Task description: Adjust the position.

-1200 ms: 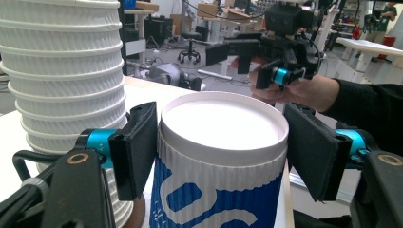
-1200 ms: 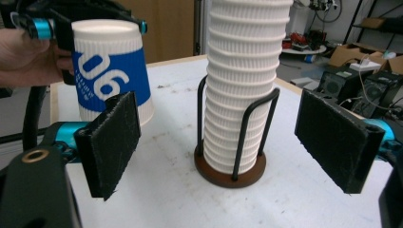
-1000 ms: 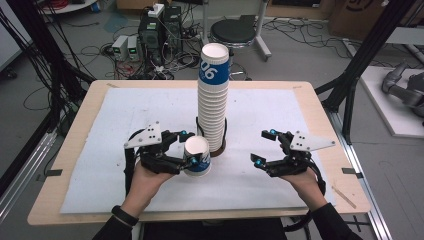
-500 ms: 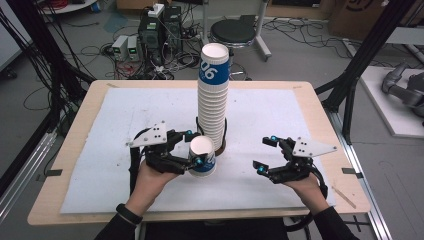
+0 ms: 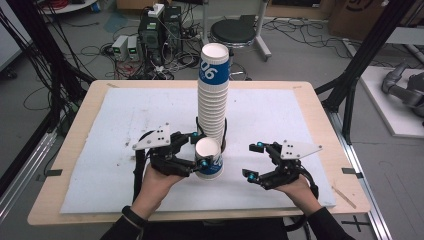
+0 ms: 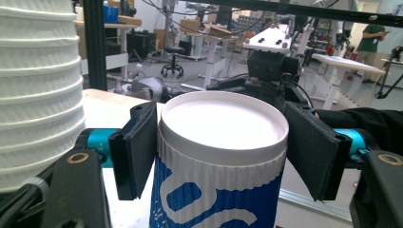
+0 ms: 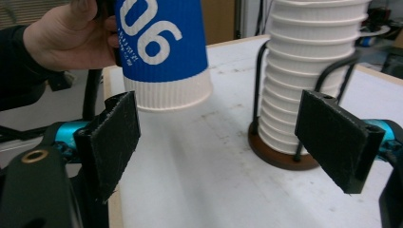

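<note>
A tall stack of white ribbed paper cups point(image 5: 212, 95), topped by a blue-banded one, stands in a black wire holder point(image 5: 223, 142) on a round brown base point(image 7: 280, 159) at mid-table. My left gripper point(image 5: 199, 150) is shut on a single blue-and-white cup point(image 5: 209, 159), its pads point(image 6: 138, 147) pressing the sides just under the rim. That cup point(image 7: 161, 47) hangs clear of the mat, just in front of the stack point(image 6: 38, 85). To the right, my right gripper point(image 5: 253, 160) is open with nothing between its pads point(image 7: 114, 137), facing the cup and the stack point(image 7: 309, 71).
A white mat point(image 5: 125, 120) covers the wooden table point(image 5: 80, 150). Black frame posts point(image 5: 360, 65) rise at the right and left. Beyond the far edge, a stool point(image 5: 239, 31) and electronics boxes point(image 5: 150, 35) sit on the floor.
My left gripper has carried the cup a little to the right, closer to the stack. The right gripper has drifted toward the near edge and stayed open.
</note>
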The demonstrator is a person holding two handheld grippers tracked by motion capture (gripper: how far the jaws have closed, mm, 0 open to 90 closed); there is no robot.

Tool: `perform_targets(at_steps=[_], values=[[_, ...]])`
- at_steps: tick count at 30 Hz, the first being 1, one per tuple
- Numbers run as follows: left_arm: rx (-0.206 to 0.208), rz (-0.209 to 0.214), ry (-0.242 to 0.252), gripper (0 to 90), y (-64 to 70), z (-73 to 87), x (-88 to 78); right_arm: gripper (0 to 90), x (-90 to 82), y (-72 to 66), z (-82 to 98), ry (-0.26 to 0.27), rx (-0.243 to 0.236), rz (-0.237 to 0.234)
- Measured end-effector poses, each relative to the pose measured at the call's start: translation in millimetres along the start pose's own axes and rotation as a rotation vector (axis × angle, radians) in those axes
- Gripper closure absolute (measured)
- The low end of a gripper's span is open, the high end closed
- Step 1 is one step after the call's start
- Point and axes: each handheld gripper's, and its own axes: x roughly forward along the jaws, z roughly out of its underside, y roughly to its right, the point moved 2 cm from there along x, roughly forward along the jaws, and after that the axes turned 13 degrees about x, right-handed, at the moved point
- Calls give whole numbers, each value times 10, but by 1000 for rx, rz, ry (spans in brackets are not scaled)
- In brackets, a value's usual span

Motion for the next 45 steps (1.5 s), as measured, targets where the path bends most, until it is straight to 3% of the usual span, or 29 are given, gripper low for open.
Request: perform_targets(at_steps=[14, 31, 39, 45], values=[[6, 22, 1, 301, 77, 27, 172, 156, 279, -131, 22, -50, 32, -78], [3, 56, 16, 301, 136, 45, 334, 156, 435, -209, 57, -95, 42, -91], [-4, 67, 13, 302, 150, 58, 353, 194, 465, -218, 66, -118, 15, -90], [-11, 88, -32, 288, 135, 31, 347, 219, 451, -207, 60, -136, 3, -96]])
